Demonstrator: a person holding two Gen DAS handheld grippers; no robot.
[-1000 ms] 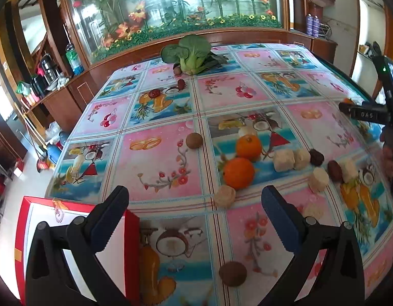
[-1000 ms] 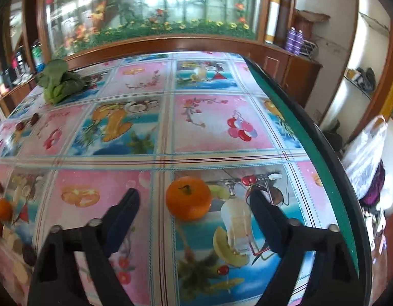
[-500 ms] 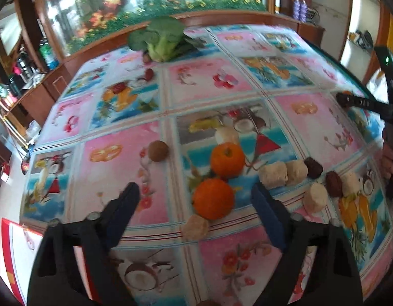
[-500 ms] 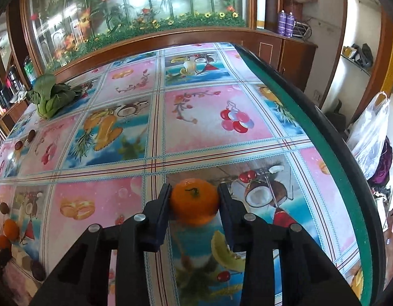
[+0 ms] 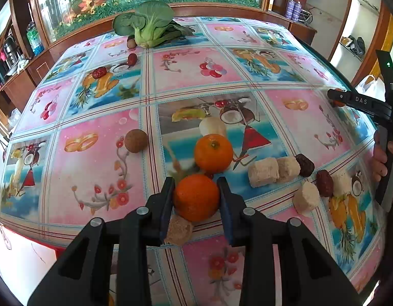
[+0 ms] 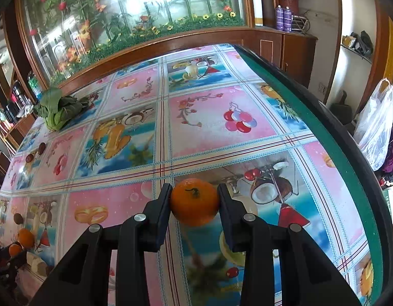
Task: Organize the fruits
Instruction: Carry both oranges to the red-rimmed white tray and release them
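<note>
My left gripper (image 5: 196,199) is shut on an orange mandarin (image 5: 196,197) at the table's near side. A second mandarin (image 5: 213,153) sits just beyond it. My right gripper (image 6: 193,201) is shut on another mandarin (image 6: 194,201) near the table's right edge; it also shows at the right of the left wrist view (image 5: 349,98). A brown round fruit (image 5: 136,140), pale peeled chunks (image 5: 263,172), dark red dates (image 5: 304,164) and a tan piece (image 5: 178,229) lie around the left gripper.
A bok choy (image 5: 150,29) lies at the far side with a few dates (image 5: 99,71) near it. The fruit-patterned tablecloth (image 6: 209,117) ends at a green edge (image 6: 324,137) on the right. A red-and-white box (image 5: 23,252) sits at lower left.
The left gripper moved forward and closed on the near mandarin. The right gripper stayed shut on its mandarin and lifted slightly, tilting the view.
</note>
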